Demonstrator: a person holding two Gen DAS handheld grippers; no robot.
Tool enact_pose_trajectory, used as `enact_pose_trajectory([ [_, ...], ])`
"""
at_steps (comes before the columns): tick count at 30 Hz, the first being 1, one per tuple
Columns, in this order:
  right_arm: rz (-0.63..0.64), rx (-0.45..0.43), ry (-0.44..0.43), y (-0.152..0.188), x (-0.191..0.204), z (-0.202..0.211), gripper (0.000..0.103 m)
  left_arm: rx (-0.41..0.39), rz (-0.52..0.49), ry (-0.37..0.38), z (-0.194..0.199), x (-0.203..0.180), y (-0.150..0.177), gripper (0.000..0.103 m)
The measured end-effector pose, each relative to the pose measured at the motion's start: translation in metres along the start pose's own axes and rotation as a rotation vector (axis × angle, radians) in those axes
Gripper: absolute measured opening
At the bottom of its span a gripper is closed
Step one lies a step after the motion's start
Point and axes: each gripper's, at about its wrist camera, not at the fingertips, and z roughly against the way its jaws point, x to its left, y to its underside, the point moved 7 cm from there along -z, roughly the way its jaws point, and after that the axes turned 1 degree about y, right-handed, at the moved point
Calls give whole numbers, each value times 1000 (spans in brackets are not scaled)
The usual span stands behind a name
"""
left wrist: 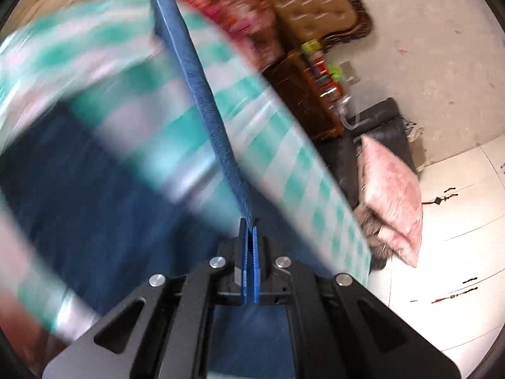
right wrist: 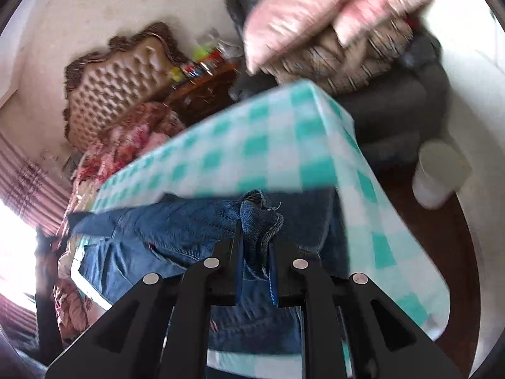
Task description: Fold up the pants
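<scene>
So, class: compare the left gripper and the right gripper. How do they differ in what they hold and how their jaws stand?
The left gripper pinches a thin, taut strip of the jeans, its blue pads almost touching; the right gripper clamps a thick bunched wad of the jeans, so its pads stand further apart. The left view is heavily blurred; the right is sharper. Both hold the same denim above the checked tablecloth.

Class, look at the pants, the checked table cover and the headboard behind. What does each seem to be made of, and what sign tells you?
Pants: blue denim, matte; woven grain, stitched seams, frayed hem.
Checked table cover: probably wipeable plastic or oilcloth; smooth, faintly glossy, though blur leaves it open.
Headboard: tan buttoned upholstery, leather-like sheen, in a dark carved frame, likely wood.
</scene>
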Motion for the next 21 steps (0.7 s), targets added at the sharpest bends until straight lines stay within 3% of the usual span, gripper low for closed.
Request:
enact_pose_trajectory([
  [2,-51,42,20,18,-13,-9,19,45,30,-39,-3,44,44,2],
  [5,-153,89,22,51,-31,-22,30,78,79,-60,-12,87,73,2],
  [8,-244,87,18,76,-41,-22,37,55,72,-30,-7,90,77,2],
  [10,-328,50,1,85,-49,-11,51,49,50,-24,-4,87,75,2],
  [21,-534,-29,-104,106,-61,2,60,55,63,-10,-12,84,76,2],
])
